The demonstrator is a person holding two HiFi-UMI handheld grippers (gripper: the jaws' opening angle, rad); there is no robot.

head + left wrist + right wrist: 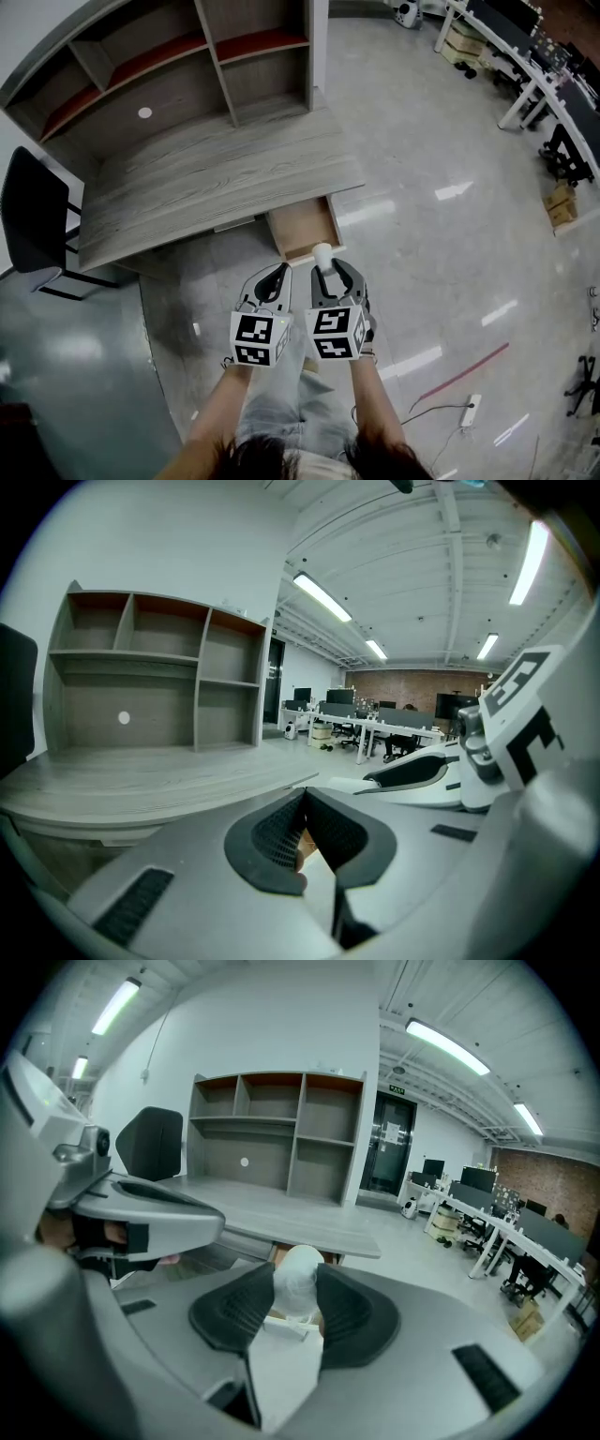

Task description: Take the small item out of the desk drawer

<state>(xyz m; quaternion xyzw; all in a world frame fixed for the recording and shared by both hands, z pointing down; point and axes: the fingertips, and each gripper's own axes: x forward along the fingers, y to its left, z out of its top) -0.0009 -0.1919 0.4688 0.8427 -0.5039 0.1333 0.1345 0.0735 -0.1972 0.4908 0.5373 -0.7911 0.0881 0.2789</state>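
Holding the small white item in the right gripper, pads pressed on both its sides, rounded top poking out past the fingertips. Up out of the drawer and hanging in the air, just off the drawer's front edge in the head view. Same story from the right gripper view: white lump wedged between the two dark ribbed pads.

Over to the left gripper: pinched narrow, pads meeting at the tips, nothing caught between them. Riding right beside the other one, marker cubes just apart, both pointed toward the desk.

Now the drawer itself: pulled open under the desk's front edge, close to the right front corner, light wooden bottom showing. Too small to tell about anything inside.

On the desk: grey wood-grain top. Along the back edge, a shelf unit with open compartments, reddish-brown upper shelves in the head view, plus a small white round spot on the back panel. Off the left end, a black chair. Beyond the right end, glossy floor, then rows of white office desks. Lower right on that floor, a white power strip.
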